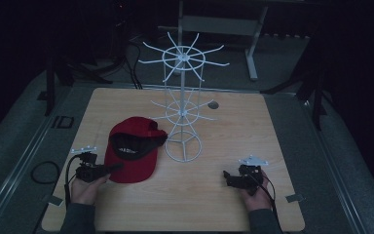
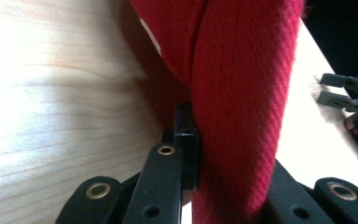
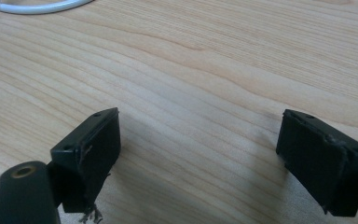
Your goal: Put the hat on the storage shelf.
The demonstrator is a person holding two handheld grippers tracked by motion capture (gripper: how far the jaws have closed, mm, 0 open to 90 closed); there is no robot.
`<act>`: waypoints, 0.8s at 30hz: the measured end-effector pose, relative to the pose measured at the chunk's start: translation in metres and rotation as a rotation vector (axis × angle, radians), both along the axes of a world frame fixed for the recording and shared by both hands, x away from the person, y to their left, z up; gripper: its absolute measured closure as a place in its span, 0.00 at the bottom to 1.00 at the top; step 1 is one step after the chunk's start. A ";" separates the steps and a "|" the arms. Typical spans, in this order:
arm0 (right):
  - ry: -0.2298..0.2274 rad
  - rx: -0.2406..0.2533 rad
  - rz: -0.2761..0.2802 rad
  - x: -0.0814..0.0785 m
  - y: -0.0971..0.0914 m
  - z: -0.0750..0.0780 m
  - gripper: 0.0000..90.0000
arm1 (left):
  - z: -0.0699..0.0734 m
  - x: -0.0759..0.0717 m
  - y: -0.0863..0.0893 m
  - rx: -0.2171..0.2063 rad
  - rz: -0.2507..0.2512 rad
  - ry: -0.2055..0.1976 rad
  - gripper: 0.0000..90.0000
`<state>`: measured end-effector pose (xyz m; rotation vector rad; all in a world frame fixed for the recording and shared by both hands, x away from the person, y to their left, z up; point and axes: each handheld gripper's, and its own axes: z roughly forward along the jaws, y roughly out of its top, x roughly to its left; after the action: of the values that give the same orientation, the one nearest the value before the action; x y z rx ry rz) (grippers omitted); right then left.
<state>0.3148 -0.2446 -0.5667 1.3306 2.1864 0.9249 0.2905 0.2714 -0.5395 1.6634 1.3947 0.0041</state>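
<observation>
A red cap (image 1: 132, 157) lies on the wooden table (image 1: 224, 122), its dark inside facing up and its brim toward the person. My left gripper (image 1: 115, 167) reaches in from the left and is shut on the brim's edge. In the left gripper view the red cap (image 2: 242, 70) fabric fills the space between the jaws of the left gripper (image 2: 228, 140), with one pad (image 2: 186, 135) pressed against it and the other hidden behind the cloth. My right gripper (image 1: 228, 177) rests low at the front right, open. In its own view the right gripper (image 3: 200, 135) has bare wood between its jaws.
A white wire display rack (image 1: 182, 112) with radiating hooks stands mid-table just right of the cap; its base ring (image 3: 37, 7) shows in the right gripper view. The right gripper (image 2: 349, 93) appears far off in the left gripper view. A table frame (image 1: 251, 44) stands behind.
</observation>
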 end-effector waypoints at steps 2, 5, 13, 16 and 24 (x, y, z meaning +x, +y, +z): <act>0.000 0.000 0.000 0.000 0.000 0.000 0.15 | 0.002 -0.001 0.001 0.009 0.013 -0.012 0.95; 0.000 0.000 0.000 0.000 0.000 0.000 0.15 | 0.006 -0.001 0.004 0.001 0.038 -0.039 0.95; 0.000 0.000 0.000 0.000 0.000 0.000 0.15 | 0.018 -0.002 0.007 -0.004 0.067 -0.094 0.95; 0.000 0.000 0.000 0.000 0.000 0.000 0.15 | 0.022 -0.002 0.008 -0.002 0.078 -0.107 0.95; 0.000 0.000 0.000 0.000 0.000 0.000 0.15 | 0.031 -0.002 0.012 -0.017 0.118 -0.139 0.95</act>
<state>0.3148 -0.2446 -0.5667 1.3306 2.1867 0.9243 0.2881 0.2838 -0.5085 1.5348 1.3805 0.1714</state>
